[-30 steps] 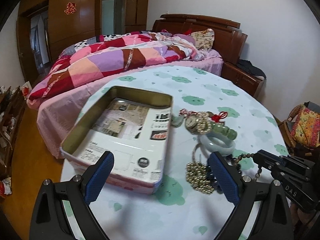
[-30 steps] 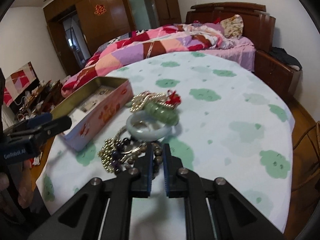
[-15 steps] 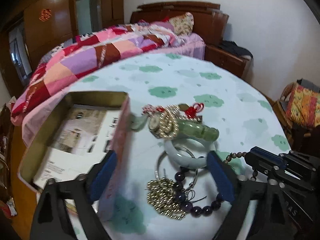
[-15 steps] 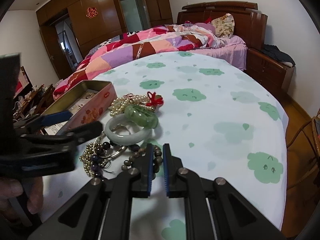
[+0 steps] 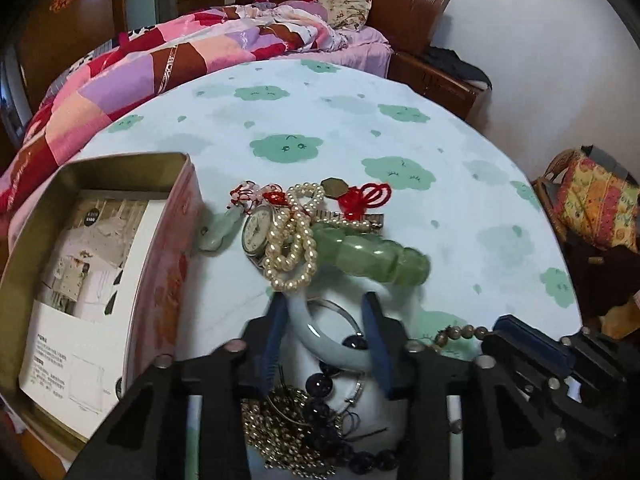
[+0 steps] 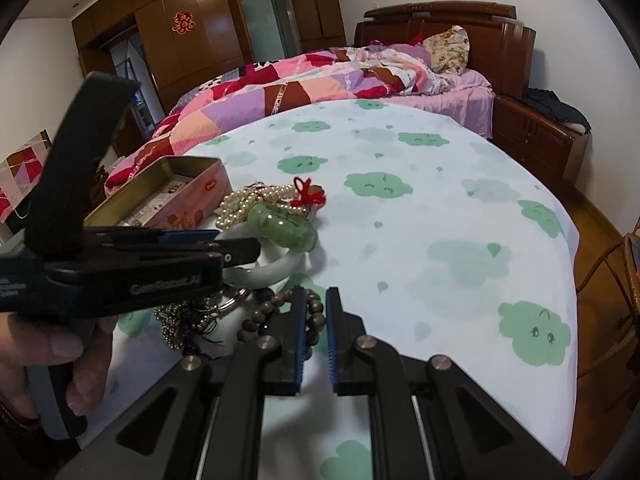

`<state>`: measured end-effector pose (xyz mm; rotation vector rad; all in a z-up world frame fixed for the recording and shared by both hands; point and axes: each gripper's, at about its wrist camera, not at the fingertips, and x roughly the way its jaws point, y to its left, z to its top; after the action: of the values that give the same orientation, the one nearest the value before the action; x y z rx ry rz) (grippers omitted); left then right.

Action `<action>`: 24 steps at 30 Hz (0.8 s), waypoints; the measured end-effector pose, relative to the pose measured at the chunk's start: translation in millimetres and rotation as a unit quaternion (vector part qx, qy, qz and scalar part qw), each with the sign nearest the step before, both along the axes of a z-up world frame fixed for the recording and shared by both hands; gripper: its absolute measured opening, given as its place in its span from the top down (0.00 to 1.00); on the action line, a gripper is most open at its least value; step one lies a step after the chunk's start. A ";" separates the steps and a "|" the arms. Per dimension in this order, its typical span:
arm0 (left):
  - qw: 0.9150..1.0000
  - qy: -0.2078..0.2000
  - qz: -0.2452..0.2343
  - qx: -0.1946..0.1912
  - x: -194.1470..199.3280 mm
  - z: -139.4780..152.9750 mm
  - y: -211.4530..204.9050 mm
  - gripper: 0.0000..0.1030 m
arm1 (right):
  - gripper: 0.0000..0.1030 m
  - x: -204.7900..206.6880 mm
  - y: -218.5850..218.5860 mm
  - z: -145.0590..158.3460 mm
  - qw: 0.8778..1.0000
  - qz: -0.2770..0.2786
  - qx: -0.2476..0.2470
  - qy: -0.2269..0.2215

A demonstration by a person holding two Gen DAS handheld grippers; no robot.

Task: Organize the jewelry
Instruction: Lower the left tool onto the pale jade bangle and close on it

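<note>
A jewelry pile lies on the cloud-print tablecloth (image 5: 320, 92) right of an open pink tin (image 5: 176, 248). It holds a white jade bangle (image 5: 328, 344), a green bead bracelet (image 5: 372, 254), pearls (image 5: 296, 240), a watch (image 5: 256, 230), a red knot (image 5: 366, 196) and gold beads (image 5: 288, 432). My left gripper (image 5: 324, 300) hangs low over the bangle, its jaws closing with the bangle's rim between them, pads not clearly pressing. My right gripper (image 6: 316, 300) is shut on a brown bead bracelet (image 6: 280, 308) at the pile's near edge. From the right wrist view, the left gripper (image 6: 248, 248) overlaps the bangle (image 6: 280, 270).
The tin (image 6: 188, 200) holds printed cards and stands at the table's left edge. A hand (image 6: 60, 352) grips the left tool's handle. A bed with a patchwork quilt (image 5: 180, 52) lies behind the table. A wicker chair (image 5: 592, 204) stands to the right.
The left gripper swung right from over the tin to above the pile and sank toward the bangle. Its jaws went from wide to narrow. The right gripper stayed put.
</note>
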<state>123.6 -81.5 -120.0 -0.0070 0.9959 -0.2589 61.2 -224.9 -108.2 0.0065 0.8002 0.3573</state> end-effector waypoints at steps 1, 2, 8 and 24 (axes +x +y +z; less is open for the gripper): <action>1.000 0.002 -0.003 -0.001 1.1 -1.3 -0.1 0.79 | 0.89 -0.2 0.4 -0.5 1.000 0.001 0.000 0.000; 1.000 0.005 -0.007 -0.012 -0.4 -1.2 1.0 0.88 | 0.89 0.0 0.3 -0.5 1.000 0.001 0.000 0.000; 1.000 -0.017 -0.025 0.003 -17.2 4.6 -3.3 0.89 | 0.89 0.1 -0.6 0.9 1.000 0.000 0.002 -0.002; 0.993 -0.115 -0.001 -0.005 -51.9 53.2 22.7 0.90 | 0.89 -5.6 -0.3 20.6 0.999 0.011 0.010 -0.031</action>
<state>71.7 -58.9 -66.8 0.0145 0.7660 -0.2613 55.6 -225.2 -87.7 0.0054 0.7351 0.3847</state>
